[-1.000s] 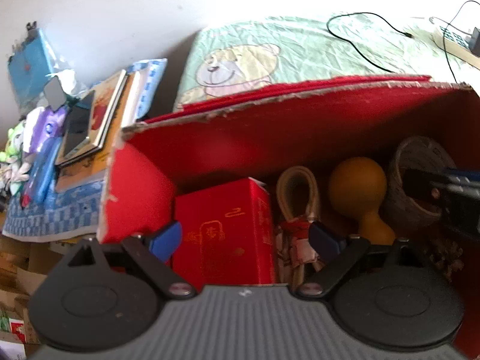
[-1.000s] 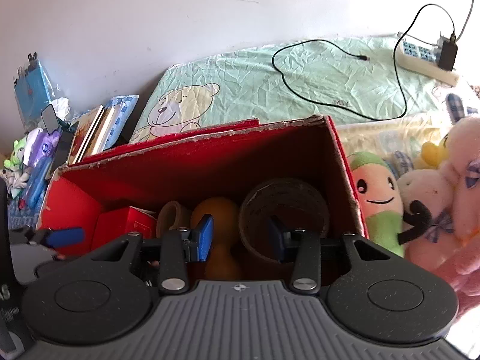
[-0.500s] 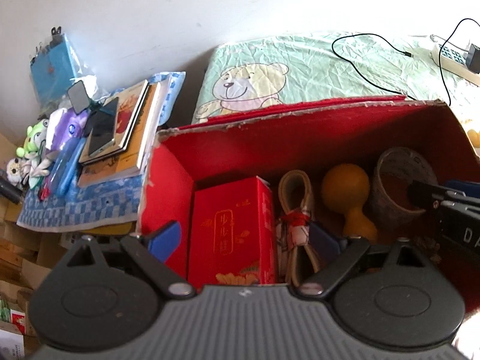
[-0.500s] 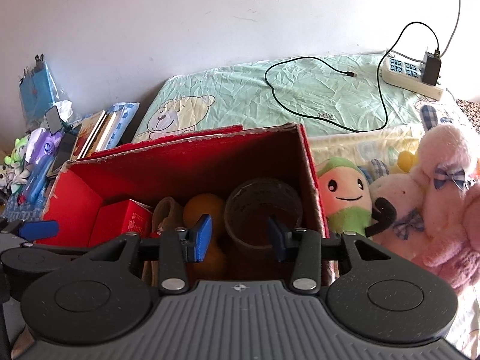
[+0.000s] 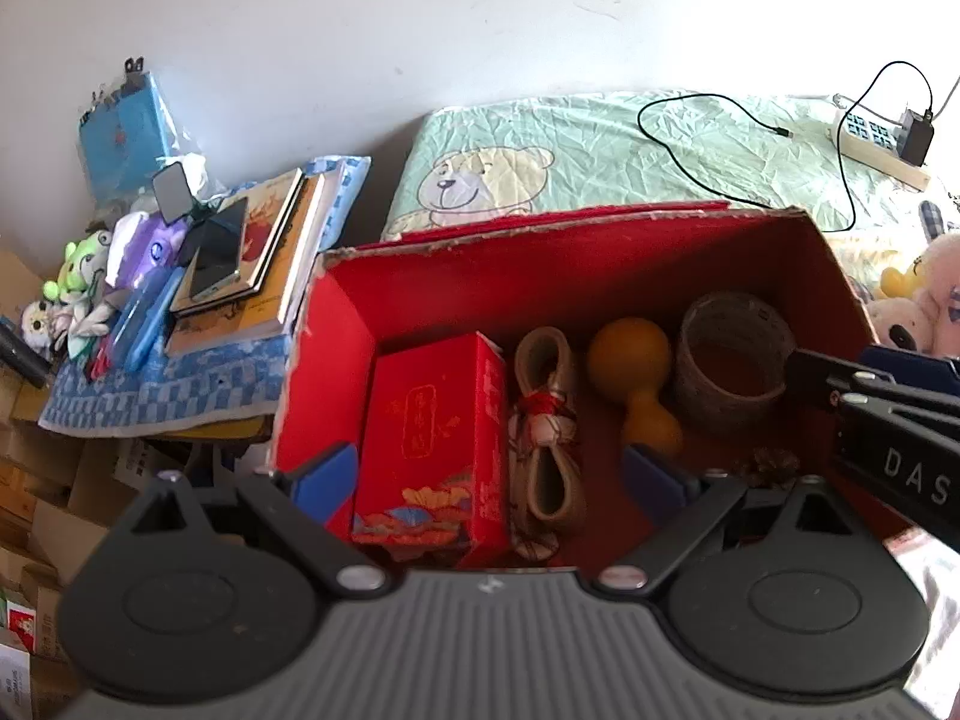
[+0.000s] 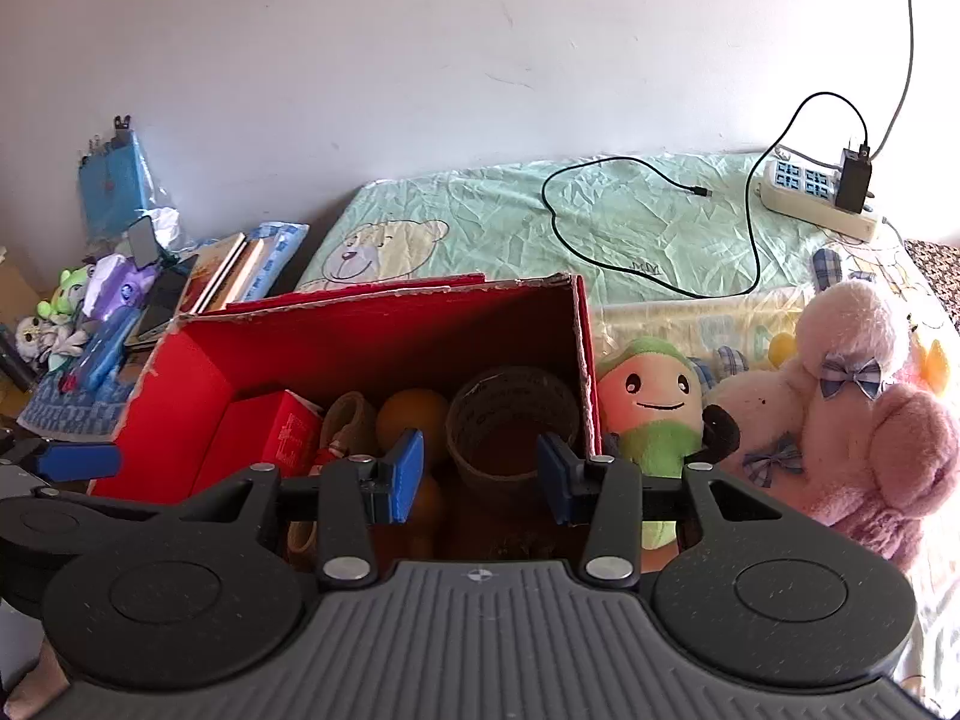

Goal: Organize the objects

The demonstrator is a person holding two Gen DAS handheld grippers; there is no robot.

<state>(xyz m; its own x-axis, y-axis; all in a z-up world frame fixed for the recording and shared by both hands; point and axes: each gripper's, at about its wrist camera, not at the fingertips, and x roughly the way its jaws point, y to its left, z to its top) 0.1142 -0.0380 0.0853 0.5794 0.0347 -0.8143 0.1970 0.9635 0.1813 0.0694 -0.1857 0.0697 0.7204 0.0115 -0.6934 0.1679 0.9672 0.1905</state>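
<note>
On the bed, red box (image 5: 336,324) holds carton (image 5: 435,438), gourd (image 5: 636,372), cup (image 5: 729,360).

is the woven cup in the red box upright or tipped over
Upright. The woven cup stands on the red box floor, its round mouth facing up, beside the gourd.

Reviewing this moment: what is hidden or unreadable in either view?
- Red box near wall: both views, hidden by each gripper's body.
- Gourd base: right wrist view, behind a blue finger.
- Small brown object on the box floor: left wrist view, too small to identify.
- Phone screen: too small to read.
</note>
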